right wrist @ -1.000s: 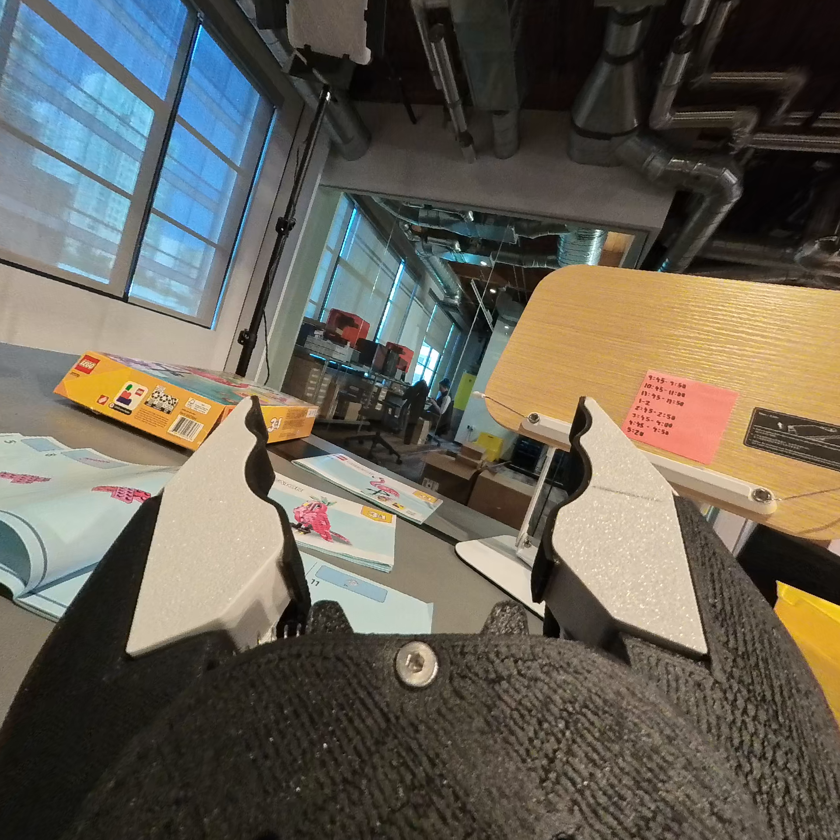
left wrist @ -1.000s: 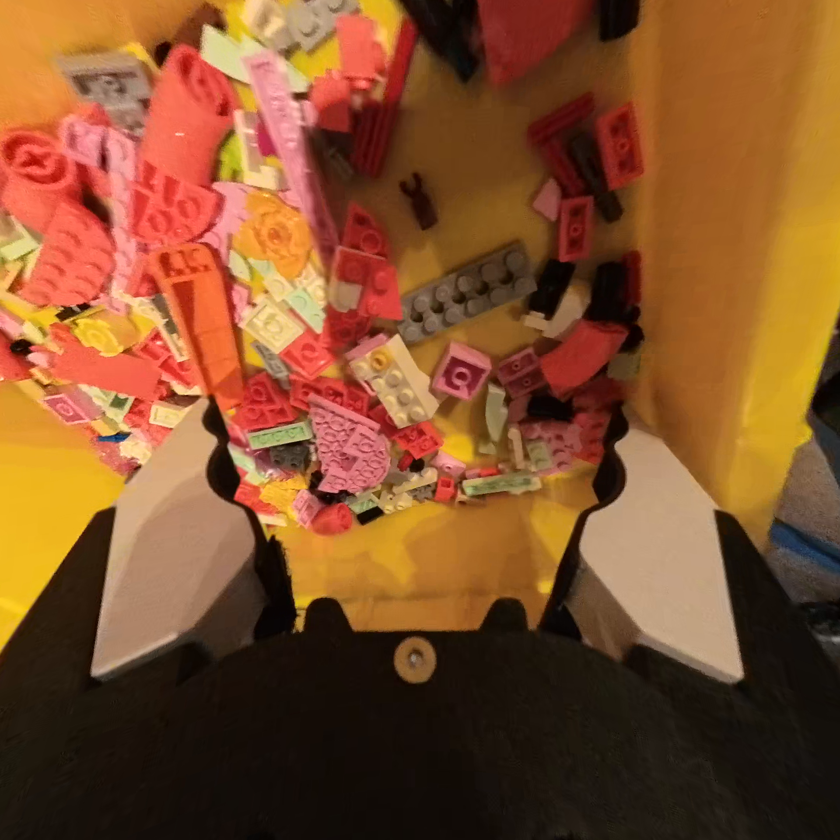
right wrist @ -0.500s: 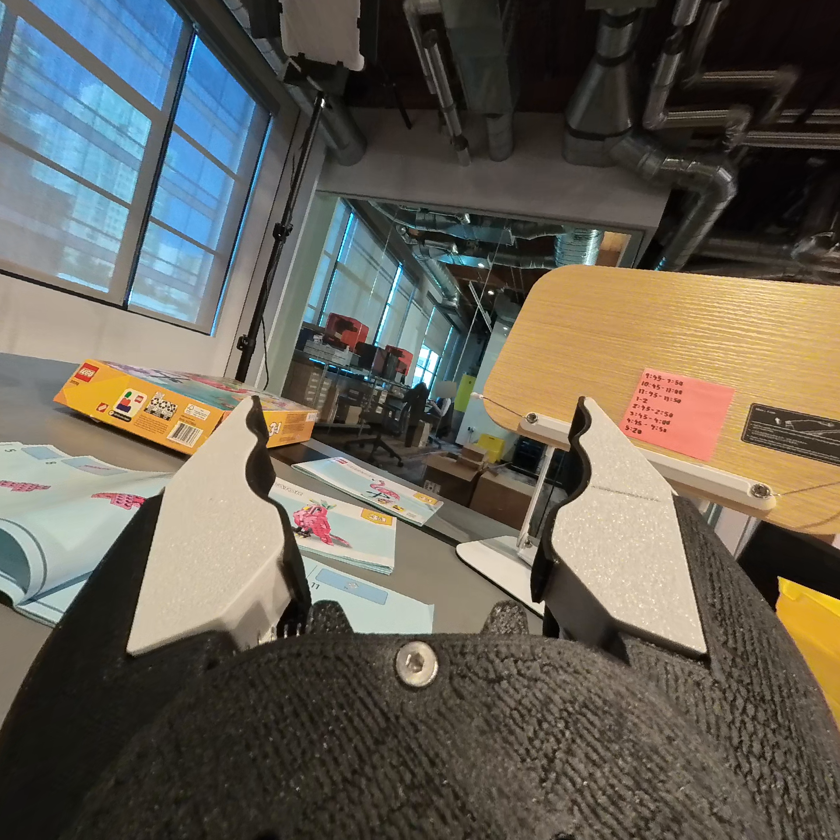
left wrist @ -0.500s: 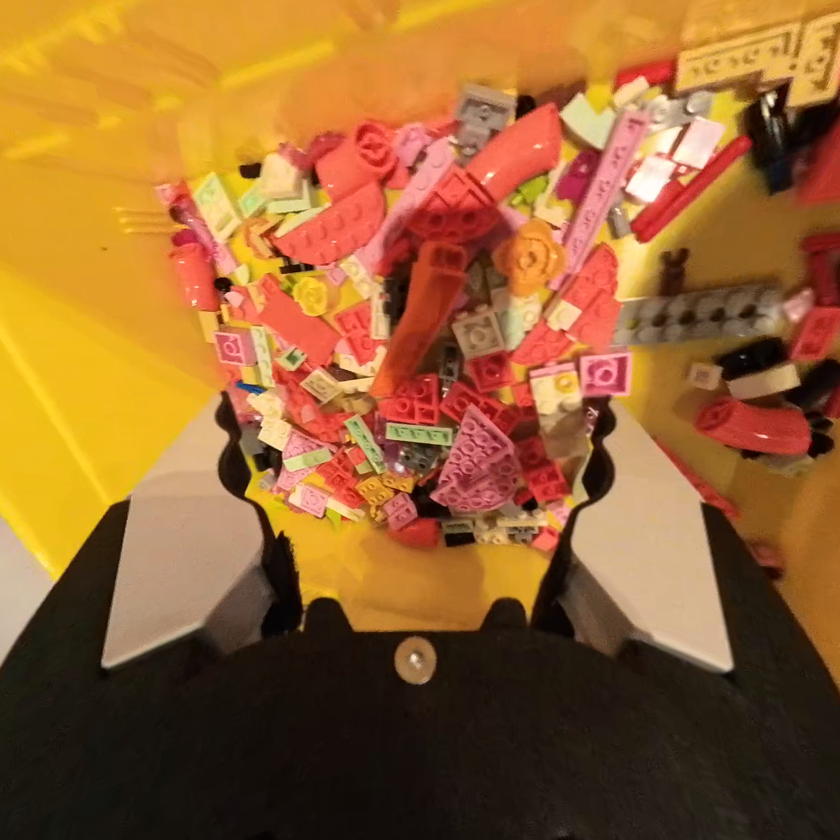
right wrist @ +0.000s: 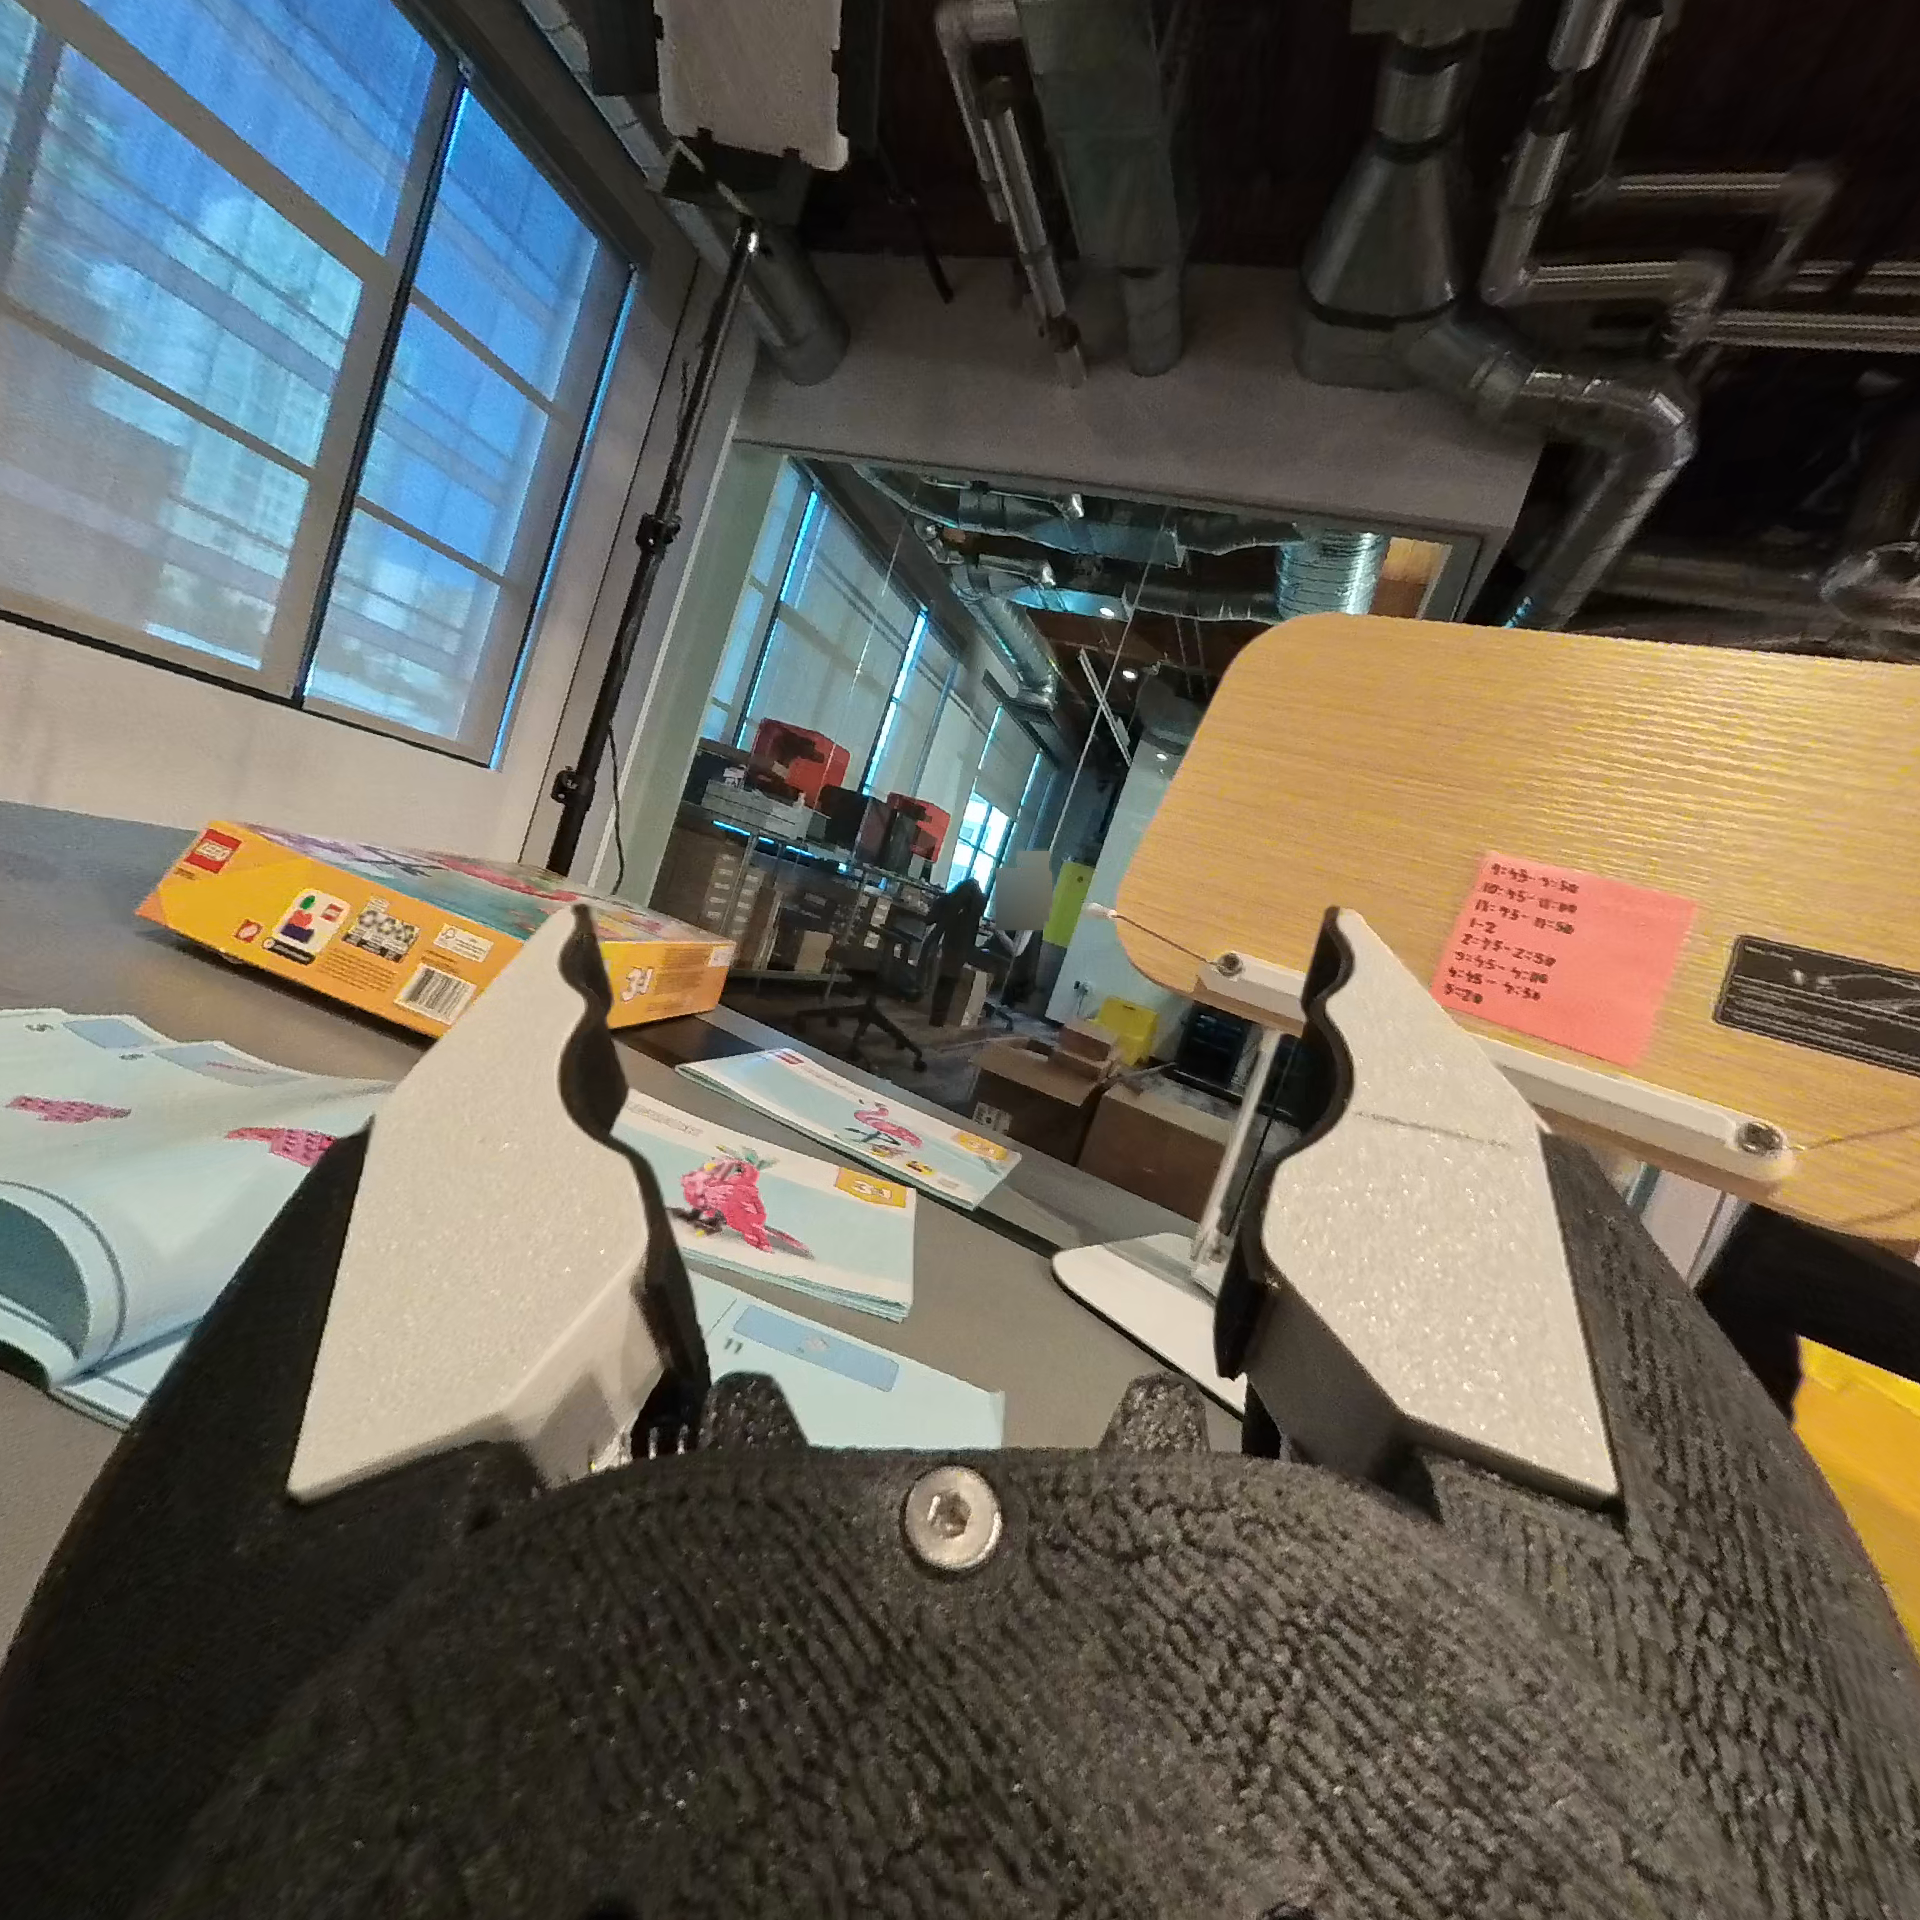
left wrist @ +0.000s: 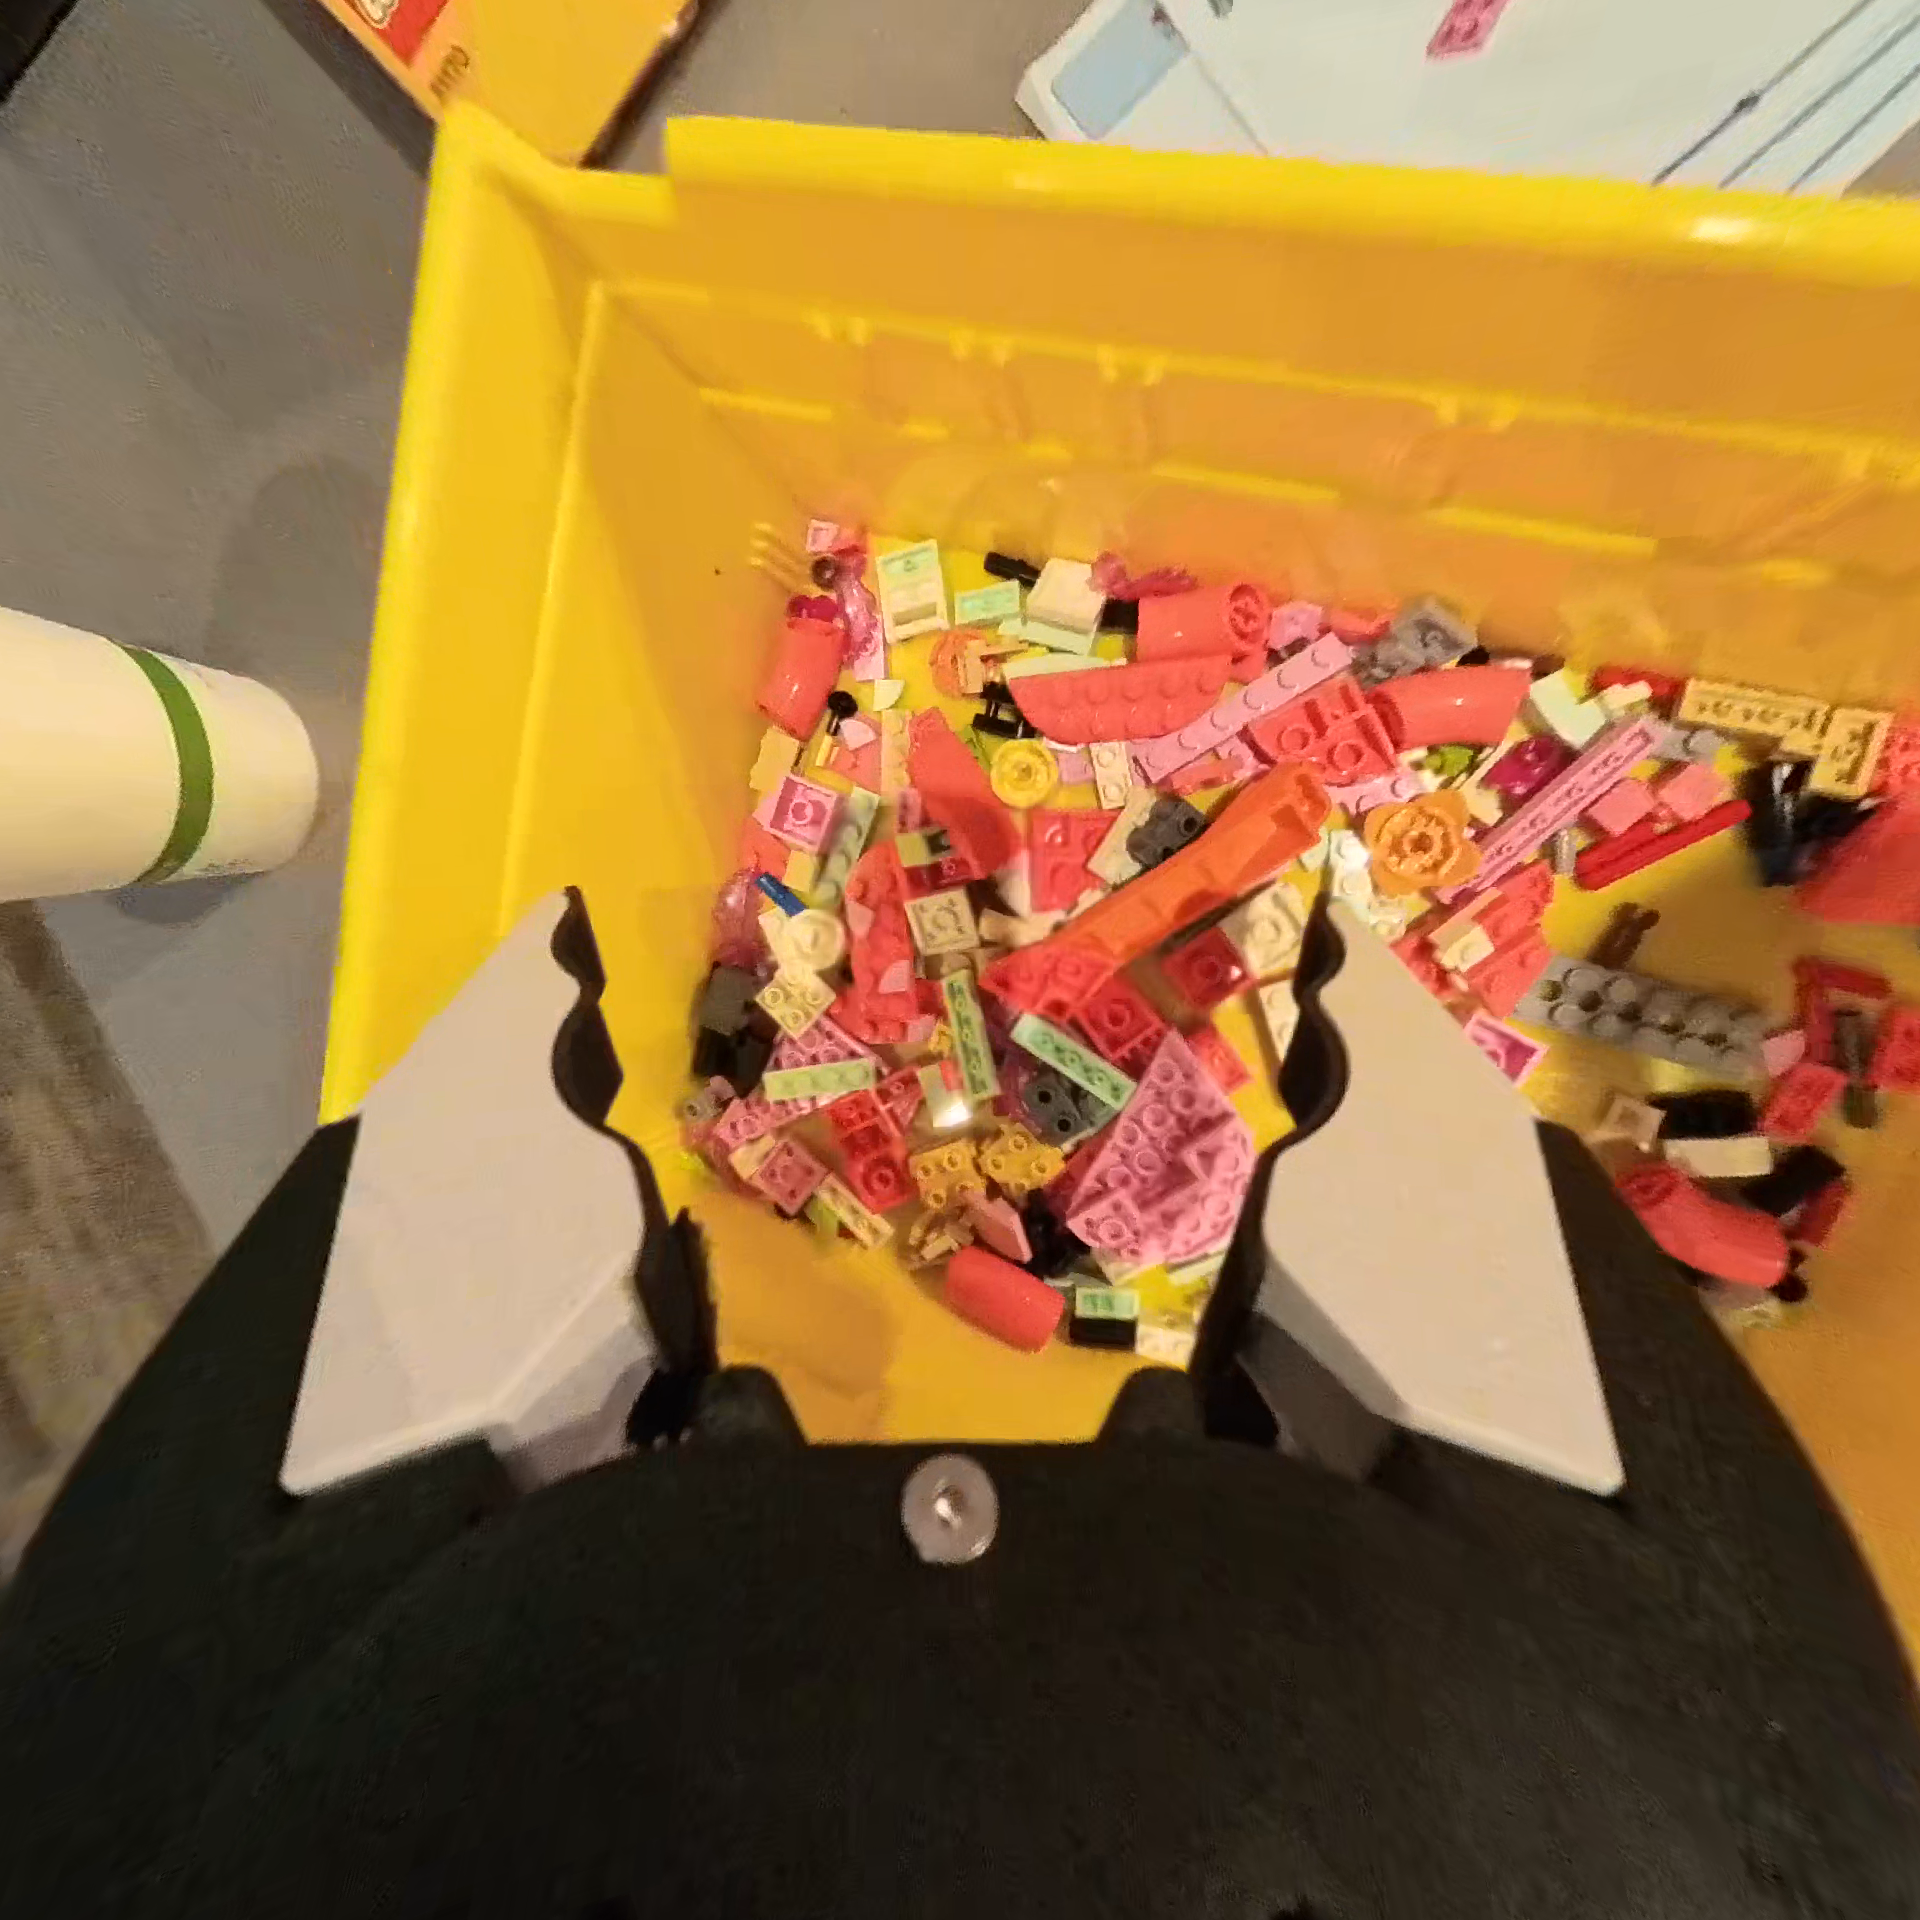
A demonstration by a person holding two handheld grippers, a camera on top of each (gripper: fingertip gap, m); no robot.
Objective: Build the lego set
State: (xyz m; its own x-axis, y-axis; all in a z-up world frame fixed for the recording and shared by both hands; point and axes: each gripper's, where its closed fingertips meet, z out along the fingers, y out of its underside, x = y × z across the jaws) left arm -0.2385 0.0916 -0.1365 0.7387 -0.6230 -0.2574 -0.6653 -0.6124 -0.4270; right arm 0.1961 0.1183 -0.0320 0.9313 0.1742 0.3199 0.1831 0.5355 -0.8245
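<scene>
Both hand-held grippers are held wide apart and empty: the left hand-held gripper (left wrist: 940,920) is poised above loose lego pieces (left wrist: 1091,935) in a yellow bin (left wrist: 499,623); beyond the right hand-held gripper (right wrist: 951,935), instruction booklets (right wrist: 790,1205) and the set box (right wrist: 416,925) are seen on the desk (right wrist: 997,1320).

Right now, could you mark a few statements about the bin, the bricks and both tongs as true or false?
1. The left tongs are open above the yellow bin. True.
2. The long orange piece lies outside the bin. False: it lies on the brick pile inside.
3. The right tongs hold a brick. False: they are open and empty.
4. Instruction booklets lie on the table. True.
5. The lego box stands upright. False: it lies flat.
</scene>
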